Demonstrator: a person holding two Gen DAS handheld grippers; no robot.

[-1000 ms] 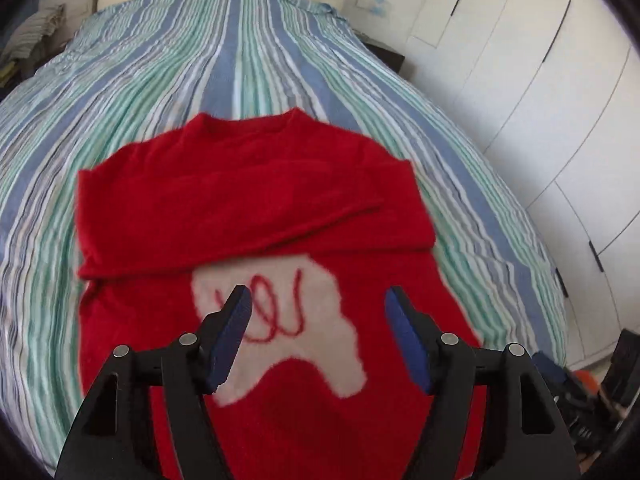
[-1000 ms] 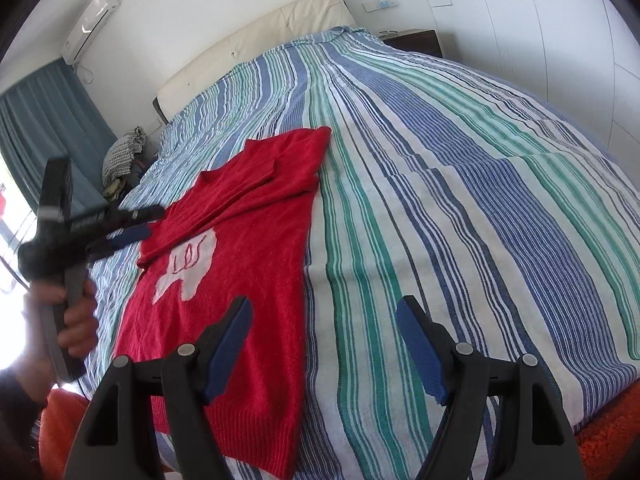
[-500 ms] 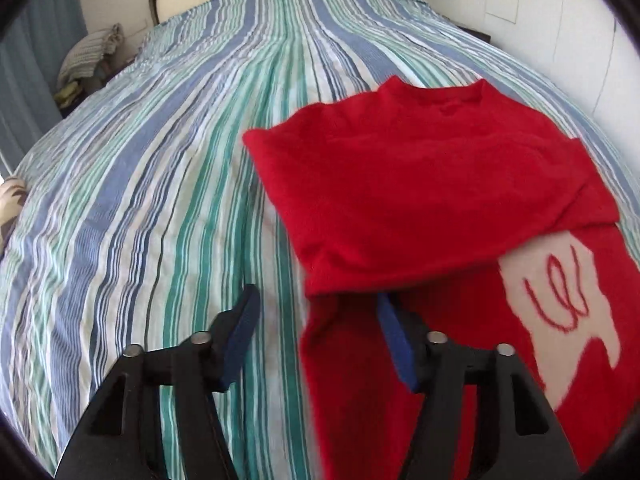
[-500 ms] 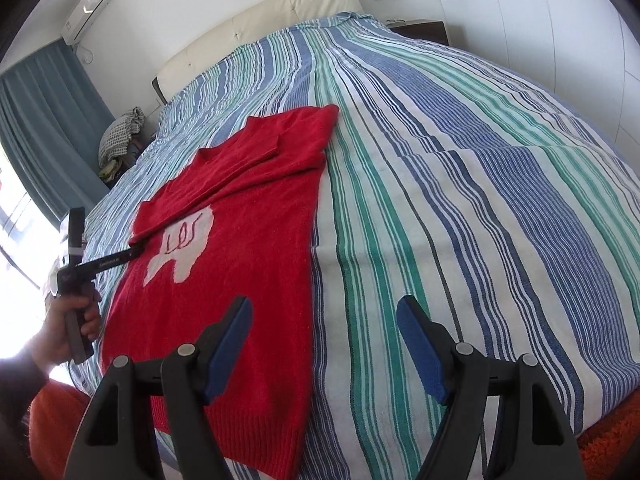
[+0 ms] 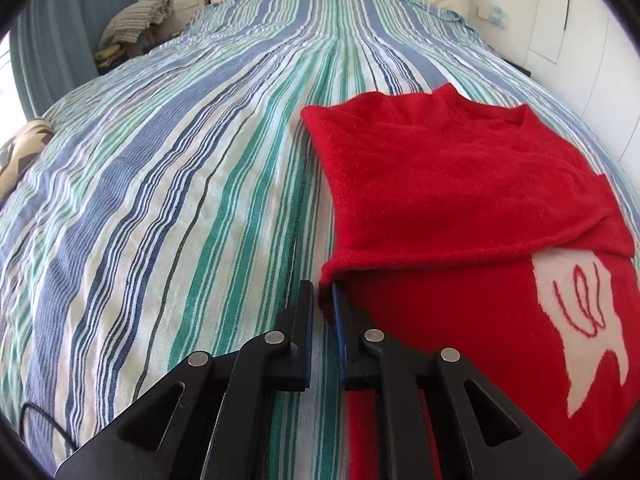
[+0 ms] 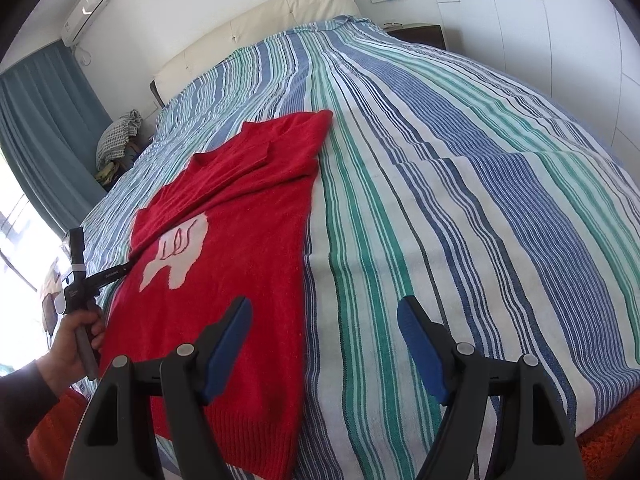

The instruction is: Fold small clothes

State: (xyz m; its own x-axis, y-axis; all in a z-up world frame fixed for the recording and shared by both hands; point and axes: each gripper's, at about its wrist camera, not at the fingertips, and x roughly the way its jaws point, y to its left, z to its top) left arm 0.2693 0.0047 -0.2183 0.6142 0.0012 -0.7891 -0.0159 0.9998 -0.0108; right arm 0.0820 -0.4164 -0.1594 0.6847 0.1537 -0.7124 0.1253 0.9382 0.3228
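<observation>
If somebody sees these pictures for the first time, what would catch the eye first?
The bright red sweater stands out first, lying flat on the striped bedspread with its sleeves folded across the chest. Next comes the white patch with red scribbles on its front. The left gripper is nearly closed at the sweater's side edge, while the right gripper hangs open above the near hem.

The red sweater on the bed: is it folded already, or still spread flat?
Partly folded. The red sweater has its sleeves laid across the chest, but the body lies full length on the bed.
</observation>
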